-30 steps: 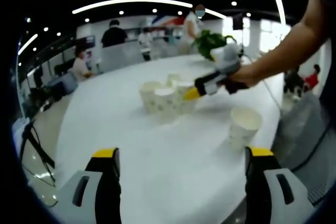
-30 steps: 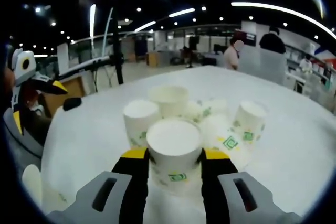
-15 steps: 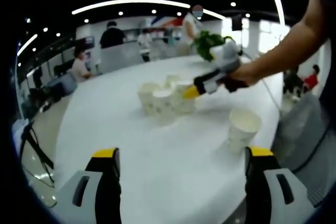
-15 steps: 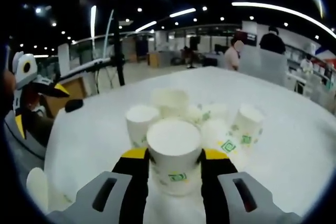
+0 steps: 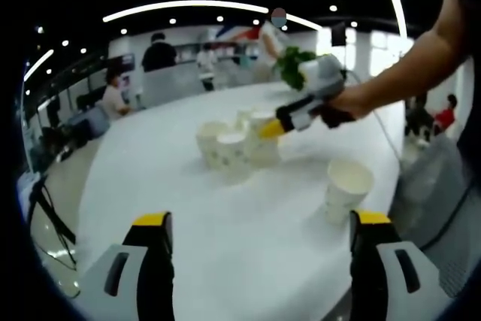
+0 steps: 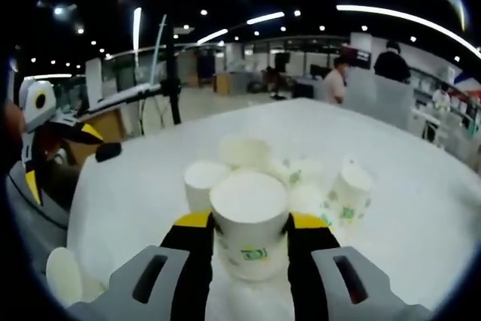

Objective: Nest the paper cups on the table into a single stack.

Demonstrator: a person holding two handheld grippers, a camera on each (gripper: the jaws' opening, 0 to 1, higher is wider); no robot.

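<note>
Several white paper cups with green logos (image 5: pixel 229 144) stand bunched mid-table on the white table (image 5: pixel 143 178). One more cup (image 5: pixel 346 189) stands alone, nearer and to the right. My left gripper (image 5: pixel 261 223) is open and low over the near table, holding nothing. In the left gripper view, my right gripper (image 5: pixel 289 116) hangs just above the bunch in a person's hand. In the right gripper view, my right gripper (image 6: pixel 249 222) is shut on a paper cup (image 6: pixel 249 199), held upright above the bunched cups (image 6: pixel 301 174). The lone cup (image 6: pixel 65 276) sits low left.
The table's curved edge runs along the left (image 5: pixel 79 208). A potted plant (image 5: pixel 291 62) stands at the far side. A tripod (image 6: pixel 170 58) and several people at desks fill the background. The left gripper (image 6: pixel 34 133) sits at the left edge of the right gripper view.
My right gripper has risen with the cup in its jaws, so the bunched cups look lower and smaller beneath it. My left gripper has stayed put.
</note>
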